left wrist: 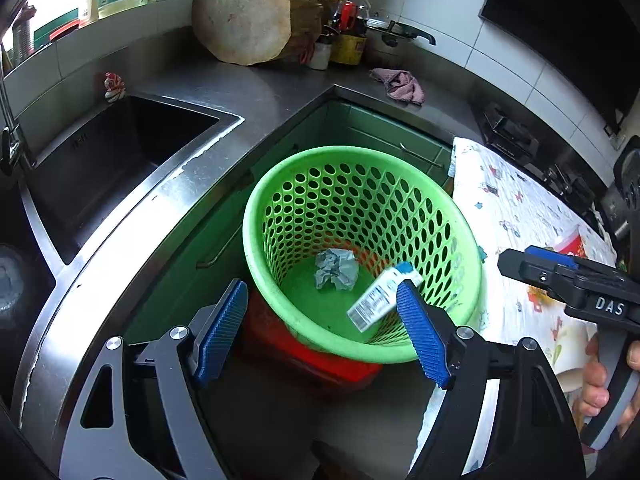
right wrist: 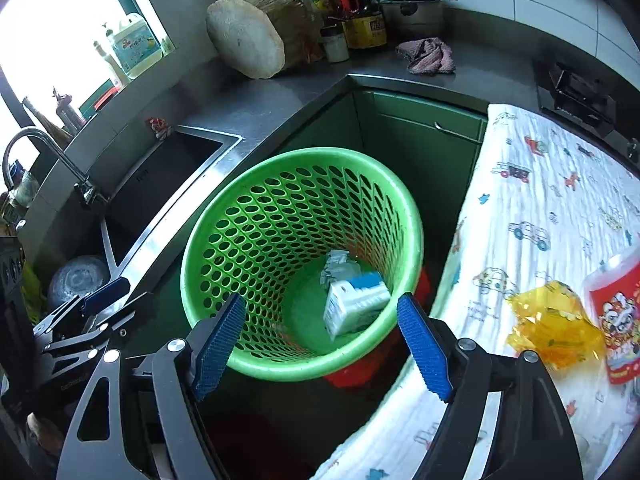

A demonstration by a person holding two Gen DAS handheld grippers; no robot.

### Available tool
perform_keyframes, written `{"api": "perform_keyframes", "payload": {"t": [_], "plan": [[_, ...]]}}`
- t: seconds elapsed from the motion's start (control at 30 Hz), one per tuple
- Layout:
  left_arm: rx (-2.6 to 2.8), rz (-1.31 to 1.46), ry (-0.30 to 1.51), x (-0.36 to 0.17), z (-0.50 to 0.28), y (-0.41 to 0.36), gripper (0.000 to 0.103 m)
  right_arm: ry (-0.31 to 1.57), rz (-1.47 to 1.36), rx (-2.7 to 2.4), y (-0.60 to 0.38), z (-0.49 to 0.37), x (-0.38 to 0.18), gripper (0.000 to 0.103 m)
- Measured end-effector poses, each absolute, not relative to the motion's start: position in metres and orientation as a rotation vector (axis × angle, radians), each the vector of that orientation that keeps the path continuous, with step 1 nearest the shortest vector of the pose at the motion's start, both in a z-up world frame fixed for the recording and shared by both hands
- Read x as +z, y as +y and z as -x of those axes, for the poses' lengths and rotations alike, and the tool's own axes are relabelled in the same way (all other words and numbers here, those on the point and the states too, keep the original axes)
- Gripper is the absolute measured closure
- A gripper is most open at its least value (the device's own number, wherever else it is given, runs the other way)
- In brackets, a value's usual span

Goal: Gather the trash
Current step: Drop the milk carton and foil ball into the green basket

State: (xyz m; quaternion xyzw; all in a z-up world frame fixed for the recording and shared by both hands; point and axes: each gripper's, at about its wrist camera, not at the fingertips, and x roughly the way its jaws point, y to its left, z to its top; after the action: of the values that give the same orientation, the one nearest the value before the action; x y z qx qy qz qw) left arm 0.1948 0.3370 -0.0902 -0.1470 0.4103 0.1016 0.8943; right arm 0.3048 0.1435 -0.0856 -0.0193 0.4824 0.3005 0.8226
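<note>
Already a crumpled grey paper wad [left wrist: 335, 269] and a white-and-blue carton [right wrist: 354, 305] are binned in the green perforated plastic basket [right wrist: 208, 280]; both the left gripper [left wrist: 320, 332] and the right gripper [right wrist: 320, 340] are held open and empty, while a yellow cellophane wrapper [right wrist: 554, 326] is left on the printed cloth [right wrist: 532, 208].

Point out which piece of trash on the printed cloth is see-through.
The crumpled yellow wrapper, translucent cellophane. The red printed package beside it is opaque, as are the pieces already in the green basket.
</note>
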Motion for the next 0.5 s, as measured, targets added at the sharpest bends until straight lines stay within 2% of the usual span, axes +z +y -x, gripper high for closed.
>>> {"api": "perform_keyframes", "payload": {"t": [0.2,0.5], "plan": [[0.137,0.265,0.836,-0.079,-0.191,0.295,0.025,0.961,0.034,0.567,0.075,-0.26,-0.06,0.019],[0.021,0.243,0.823,-0.065,-0.184,0.224,0.024,0.963,0.076,0.447,-0.045,-0.184,-0.056,0.017]]}}
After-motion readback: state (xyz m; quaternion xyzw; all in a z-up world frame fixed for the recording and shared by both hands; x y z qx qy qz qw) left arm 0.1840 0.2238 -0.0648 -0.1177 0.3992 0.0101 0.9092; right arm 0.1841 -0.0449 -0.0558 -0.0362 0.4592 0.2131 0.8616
